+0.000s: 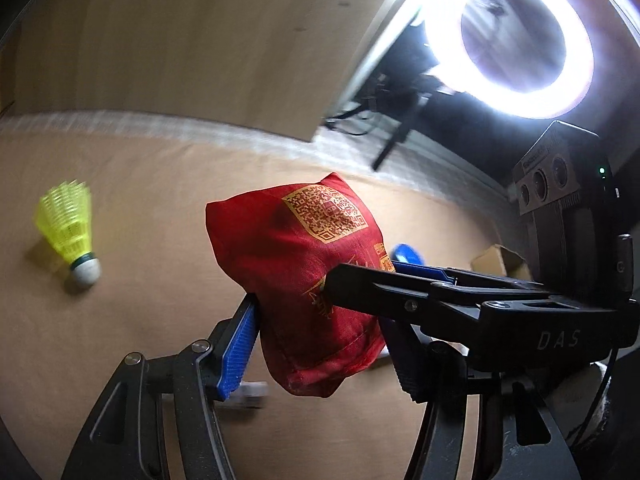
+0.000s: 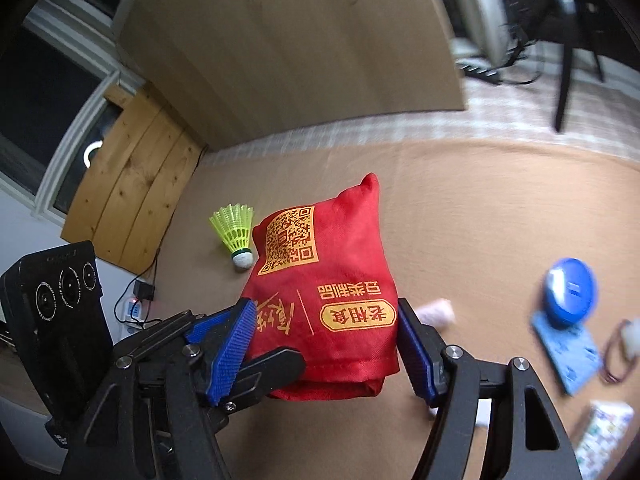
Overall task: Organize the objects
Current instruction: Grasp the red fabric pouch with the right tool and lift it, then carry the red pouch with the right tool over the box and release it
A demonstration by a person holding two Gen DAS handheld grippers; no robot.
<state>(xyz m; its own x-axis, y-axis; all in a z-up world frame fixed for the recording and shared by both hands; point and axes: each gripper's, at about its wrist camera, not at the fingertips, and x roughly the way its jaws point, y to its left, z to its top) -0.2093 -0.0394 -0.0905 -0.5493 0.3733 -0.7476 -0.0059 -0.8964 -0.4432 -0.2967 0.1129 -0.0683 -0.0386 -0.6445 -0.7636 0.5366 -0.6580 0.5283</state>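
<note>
The yellow shuttlecock lies on the tan table surface, well left of the grippers, cork end down toward the near side. At centre, the red cloth bag with a gold QR print hangs clear above the table, held by both grippers at once. The left gripper clamps the bag's lower part between its blue pads. The right gripper clamps the same bag from the other side, blue pads pressed on both edges. In the right wrist view, farther right on the table: a pink item, a round blue container on a blue card, and a patterned box.
</note>
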